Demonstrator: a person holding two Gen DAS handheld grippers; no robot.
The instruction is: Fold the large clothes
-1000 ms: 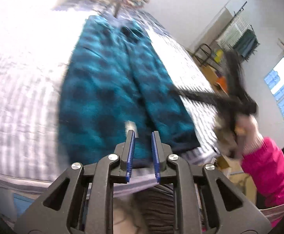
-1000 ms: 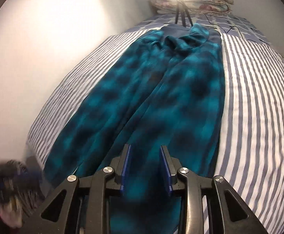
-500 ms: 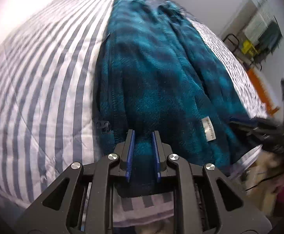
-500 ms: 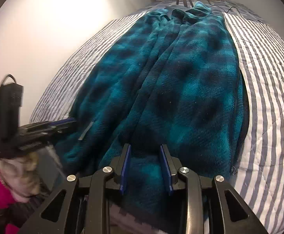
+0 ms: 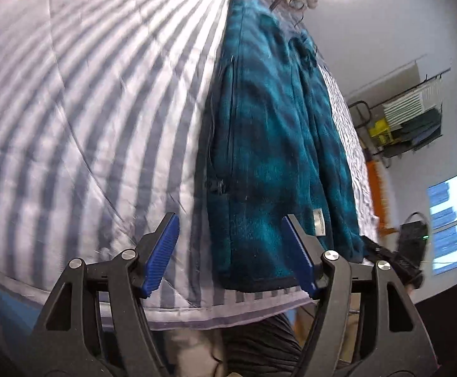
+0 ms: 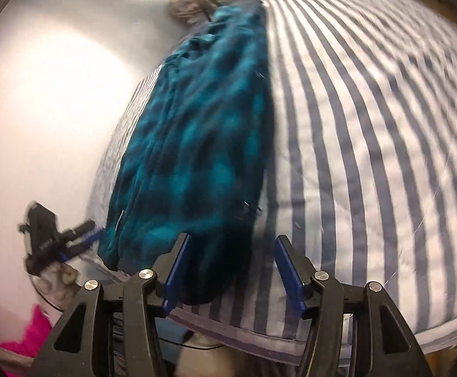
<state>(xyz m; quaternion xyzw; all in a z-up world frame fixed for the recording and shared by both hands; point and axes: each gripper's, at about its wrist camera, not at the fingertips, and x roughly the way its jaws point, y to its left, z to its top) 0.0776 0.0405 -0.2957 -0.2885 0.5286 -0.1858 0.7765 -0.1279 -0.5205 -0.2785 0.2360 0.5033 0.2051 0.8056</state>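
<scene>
1. Fleece jacket [image 5: 269, 157] lies lengthwise on the striped bed [image 5: 87, 125]. Both my fingers, left [image 5: 230, 253] and right [image 6: 233, 275], are opening, nothing pinched.
2. Risk: grabbing bedding with the hem.
3. Uneven corner grabs could skew the fold.

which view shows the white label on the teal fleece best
The left wrist view. The white label sits clear and face-on near the hem of the teal fleece, just past the open left gripper. The right wrist view shows it only as a thin blurred sliver at the fleece's far edge.
</scene>
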